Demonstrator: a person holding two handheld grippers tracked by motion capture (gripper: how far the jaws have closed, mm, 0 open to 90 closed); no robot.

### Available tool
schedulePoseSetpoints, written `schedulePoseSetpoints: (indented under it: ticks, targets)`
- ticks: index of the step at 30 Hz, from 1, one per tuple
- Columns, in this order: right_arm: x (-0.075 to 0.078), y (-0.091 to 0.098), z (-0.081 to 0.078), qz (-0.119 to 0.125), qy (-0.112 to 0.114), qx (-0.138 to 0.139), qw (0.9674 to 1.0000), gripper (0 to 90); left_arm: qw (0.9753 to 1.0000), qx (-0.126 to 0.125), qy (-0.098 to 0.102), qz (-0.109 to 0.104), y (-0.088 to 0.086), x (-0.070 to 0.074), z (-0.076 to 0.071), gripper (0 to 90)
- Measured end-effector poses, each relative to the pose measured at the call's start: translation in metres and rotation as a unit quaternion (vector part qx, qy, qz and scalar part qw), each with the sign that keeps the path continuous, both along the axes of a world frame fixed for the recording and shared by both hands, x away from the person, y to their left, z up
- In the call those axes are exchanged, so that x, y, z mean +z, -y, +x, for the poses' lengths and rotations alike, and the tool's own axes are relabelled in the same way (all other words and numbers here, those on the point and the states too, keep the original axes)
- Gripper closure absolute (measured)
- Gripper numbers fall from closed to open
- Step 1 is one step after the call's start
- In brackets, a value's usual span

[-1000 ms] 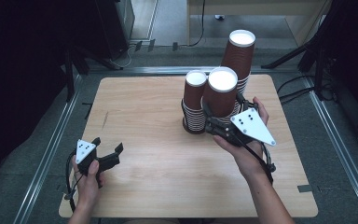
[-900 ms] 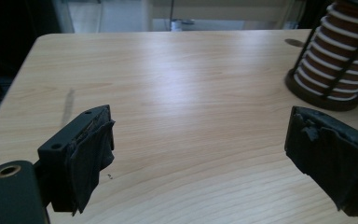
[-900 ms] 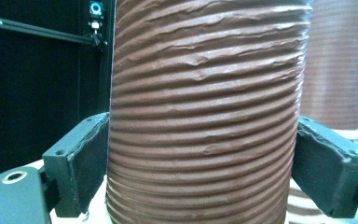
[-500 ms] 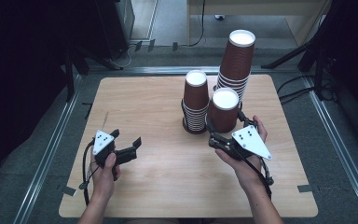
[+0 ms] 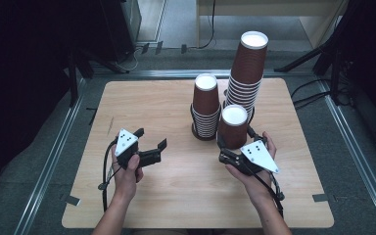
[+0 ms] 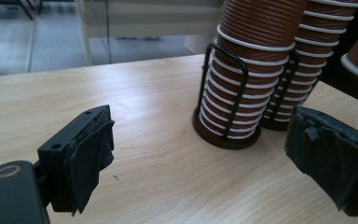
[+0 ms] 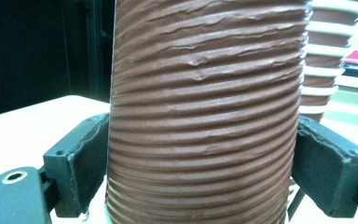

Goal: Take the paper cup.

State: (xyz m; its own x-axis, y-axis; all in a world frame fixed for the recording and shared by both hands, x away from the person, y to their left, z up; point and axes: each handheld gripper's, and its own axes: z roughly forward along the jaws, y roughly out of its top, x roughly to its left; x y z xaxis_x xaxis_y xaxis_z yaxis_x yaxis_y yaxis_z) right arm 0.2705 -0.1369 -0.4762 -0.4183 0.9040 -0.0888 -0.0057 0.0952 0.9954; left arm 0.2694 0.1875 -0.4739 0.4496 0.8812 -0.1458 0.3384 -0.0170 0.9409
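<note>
**Cup lifted off the stack, heading for the table**

The right gripper (image 5: 229, 155) clamps a single brown cup (image 5: 234, 128) upside down, both pads pressed on its ribbed wall, just in front of the two racked stacks (image 5: 206, 110). The step in hand looks like setting this cup down on the table (image 5: 142, 105). The left gripper (image 5: 152, 145) hangs with its jaws apart and nothing between them, facing the stacks. Next, probably: lower the cup level until its rim meets the wood, then release.

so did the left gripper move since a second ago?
Yes. The left gripper has shifted right across the table, toward the short cup stack, its jaws open.
</note>
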Motion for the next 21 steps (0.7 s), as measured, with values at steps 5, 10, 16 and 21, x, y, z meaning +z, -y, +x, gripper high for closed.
schedulePoseSetpoints:
  ticks: [5,10,16,21]
  targets:
    - [-0.013,-0.011,0.001,-0.014,-0.012,0.006,0.9998,12.0,0.9997,-0.026,0.005,0.003,0.01,0.001,-0.005,7.9]
    - [-0.023,-0.023,-0.001,-0.044,-0.01,0.011,0.9989,12.0,0.9977,-0.064,0.01,-0.017,0.019,0.008,-0.011,7.8]
    - [-0.032,-0.036,-0.004,-0.071,-0.011,0.023,0.9972,12.0,0.9943,-0.104,0.018,-0.015,0.035,0.016,-0.018,7.8]
    - [-0.038,-0.048,-0.009,-0.086,-0.011,0.042,0.9953,11.9,0.9912,-0.129,0.016,-0.027,0.04,0.019,-0.02,7.8]
